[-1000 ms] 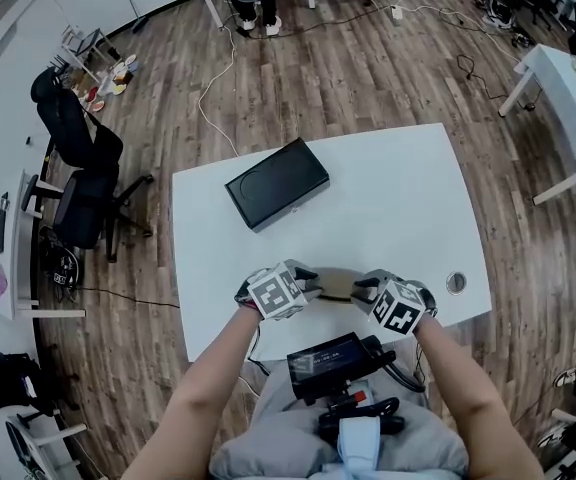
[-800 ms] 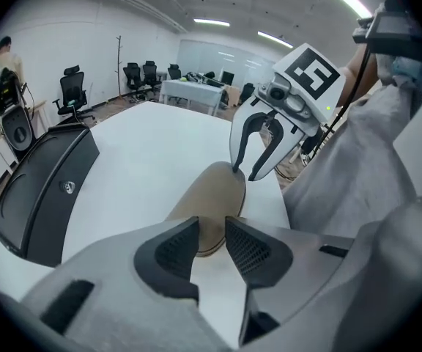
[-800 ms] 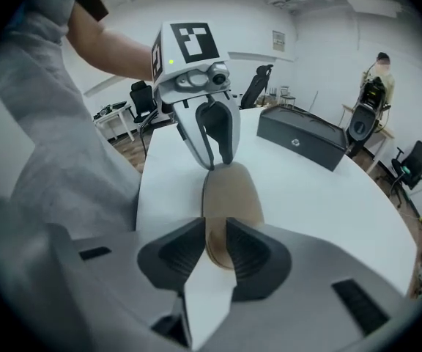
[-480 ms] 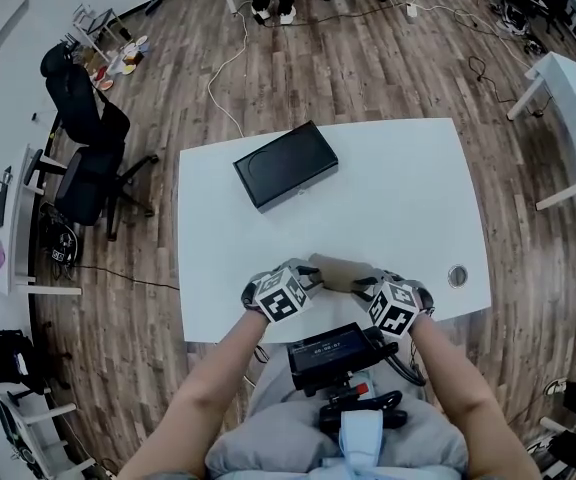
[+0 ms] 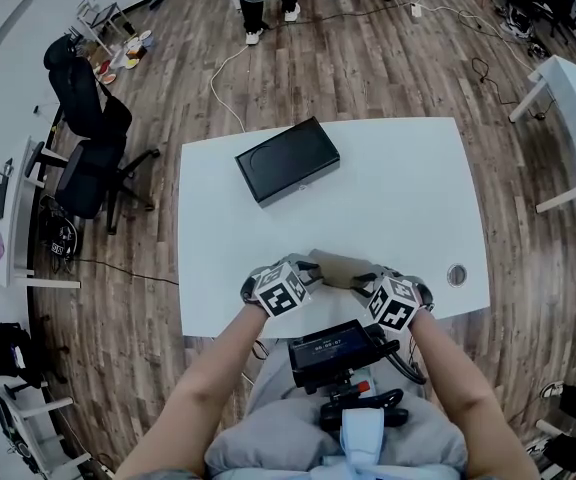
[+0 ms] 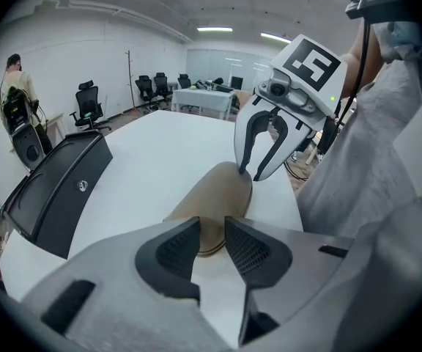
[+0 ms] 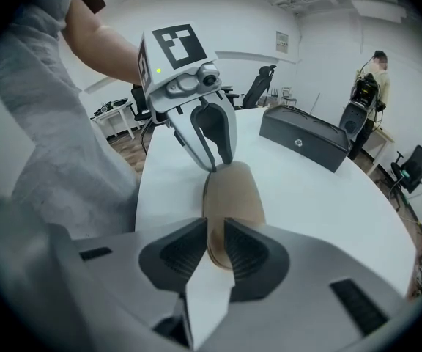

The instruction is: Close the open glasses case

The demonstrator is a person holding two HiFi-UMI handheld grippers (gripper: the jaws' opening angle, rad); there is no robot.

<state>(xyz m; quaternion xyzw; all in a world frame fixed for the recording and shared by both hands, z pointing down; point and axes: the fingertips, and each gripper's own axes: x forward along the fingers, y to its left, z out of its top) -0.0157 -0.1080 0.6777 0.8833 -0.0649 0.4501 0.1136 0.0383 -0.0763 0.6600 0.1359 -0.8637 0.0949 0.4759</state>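
A tan glasses case (image 5: 339, 269) lies near the front edge of the white table (image 5: 398, 188), its lid down with only a thin seam showing. My left gripper (image 5: 311, 267) is at its left end and my right gripper (image 5: 364, 281) at its right end. In the left gripper view the case (image 6: 218, 196) runs away from my left gripper (image 6: 212, 244), whose jaws stand almost together over the near end; the right gripper's tips (image 6: 253, 173) touch the far end. In the right gripper view the case (image 7: 233, 193) lies beyond my right gripper (image 7: 212, 251), also nearly closed.
A black box (image 5: 288, 160) sits at the back left of the table. A round cable hole (image 5: 456, 274) lies at the right front. A dark device (image 5: 333, 353) rests on the person's lap. A person (image 6: 13, 79) stands far off by office chairs (image 5: 88, 168).
The dark opening seen between the grippers a second ago is gone; the tan lid now covers the case. Both grippers stay at its ends, slightly closer together.
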